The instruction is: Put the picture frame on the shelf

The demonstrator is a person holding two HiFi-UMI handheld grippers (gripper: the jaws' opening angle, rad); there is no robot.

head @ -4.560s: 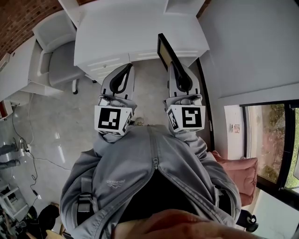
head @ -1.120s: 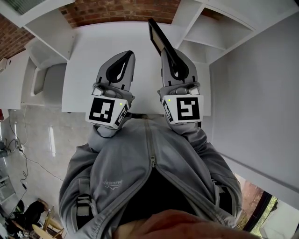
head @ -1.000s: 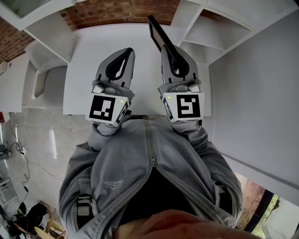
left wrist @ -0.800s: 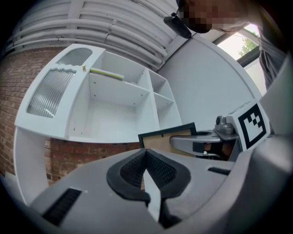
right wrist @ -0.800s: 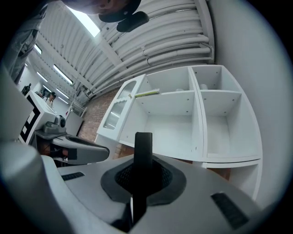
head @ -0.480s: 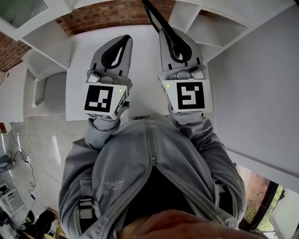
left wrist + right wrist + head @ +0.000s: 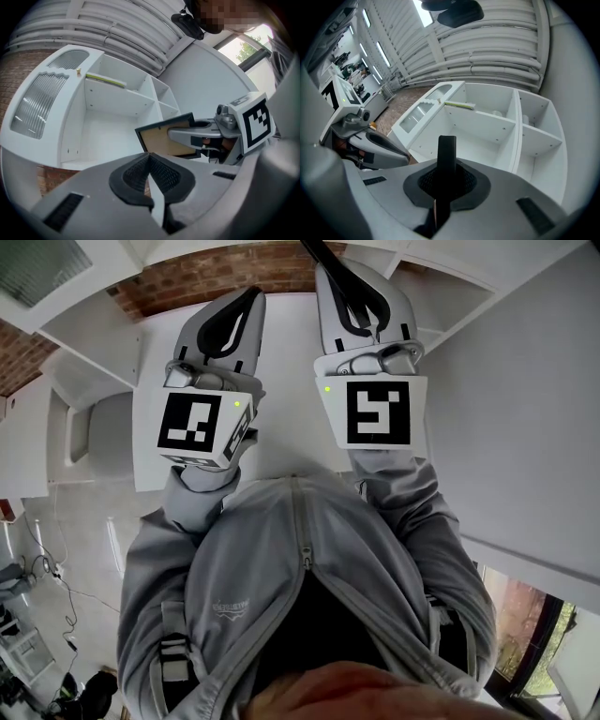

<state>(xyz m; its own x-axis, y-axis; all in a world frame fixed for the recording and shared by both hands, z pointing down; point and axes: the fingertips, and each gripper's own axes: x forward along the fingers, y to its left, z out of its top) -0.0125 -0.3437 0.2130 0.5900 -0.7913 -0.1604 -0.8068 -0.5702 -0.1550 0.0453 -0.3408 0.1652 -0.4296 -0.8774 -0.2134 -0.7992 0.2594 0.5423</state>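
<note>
My right gripper [image 7: 330, 270] is shut on the picture frame [image 7: 317, 251], whose black edge sticks up past the fingertips. From the left gripper view the frame [image 7: 163, 140] shows a black rim and tan back, clamped by the right gripper [image 7: 187, 135]. From the right gripper view the frame [image 7: 446, 157] stands edge-on before the white shelf unit [image 7: 487, 126]. My left gripper [image 7: 249, 298] is raised beside it, shut and empty, with its jaws meeting [image 7: 150, 158]. The shelf [image 7: 112, 108] lies ahead, its open compartments bare.
A white desk top [image 7: 281, 381] lies below both grippers, against a brick wall [image 7: 216, 268]. A frosted cabinet door [image 7: 42, 105] flanks the shelf's left. A thin yellowish item [image 7: 459, 105] lies on an upper shelf board. A white wall panel [image 7: 525, 381] stands at the right.
Both grippers have risen toward the shelf, the right one carrying the frame and rolling a little. Earlier the person stood back from the desk; now the desk lies right below.
</note>
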